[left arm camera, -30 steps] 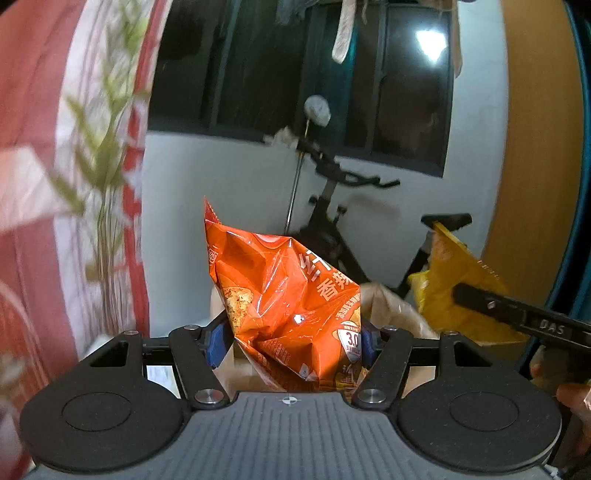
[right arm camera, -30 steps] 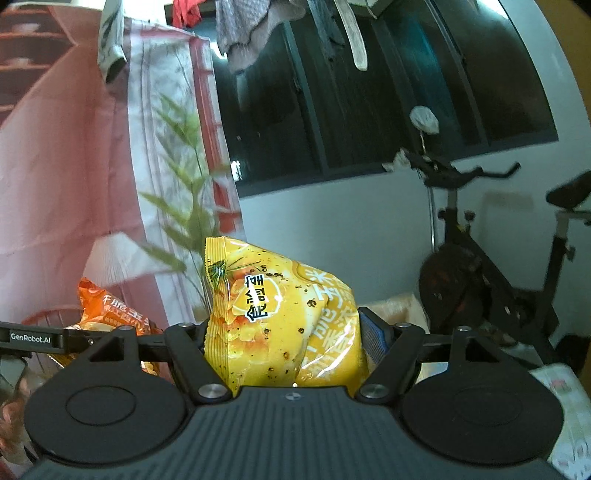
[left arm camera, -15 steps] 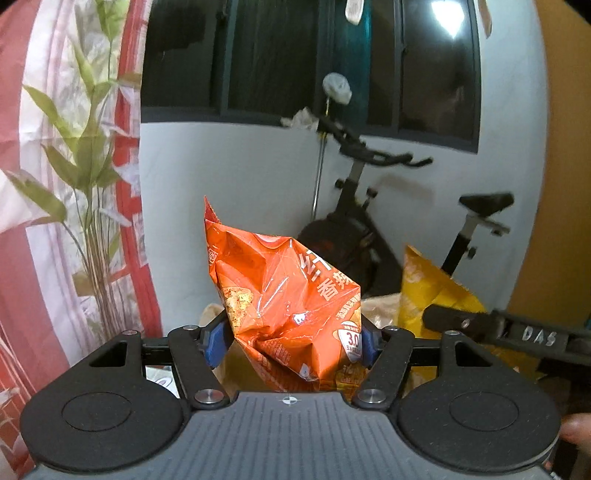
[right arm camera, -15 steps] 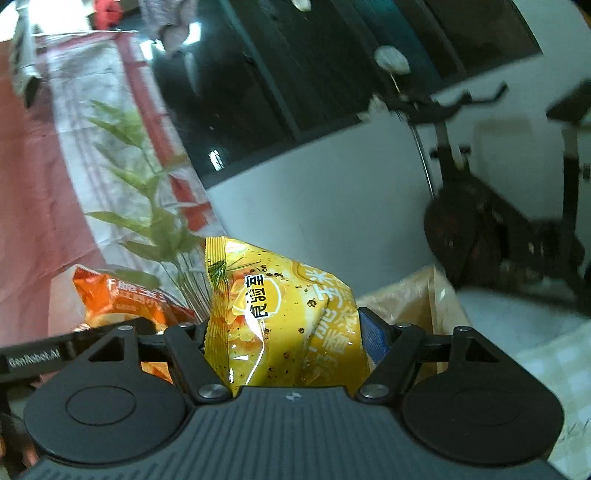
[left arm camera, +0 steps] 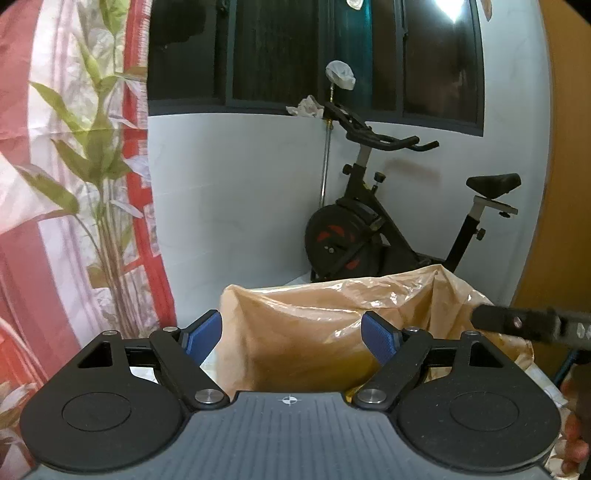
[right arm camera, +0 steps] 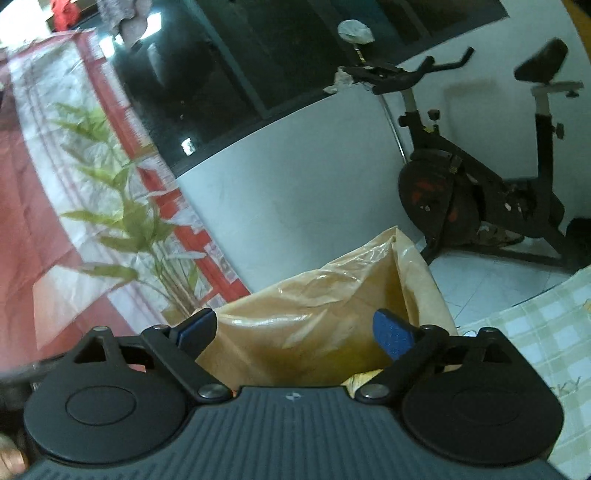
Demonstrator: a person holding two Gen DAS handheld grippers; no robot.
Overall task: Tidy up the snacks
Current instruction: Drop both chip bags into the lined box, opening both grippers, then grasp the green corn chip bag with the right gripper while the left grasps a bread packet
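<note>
— How was the light?
— Dim indoors; a lamp's reflection flared white in the dark window (left arm camera: 448, 9).
— Sharpness?
— The curtain (right arm camera: 55, 177) was smeared in the right view, fisheye bent the wall (left arm camera: 236, 192), and the corners went black.

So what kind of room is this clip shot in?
Most likely a room in a home, used for living and storage. An exercise bike stands against the white wall under dark windows, a printed curtain hangs beside it, and a brown plastic bag sits open in front.
</note>
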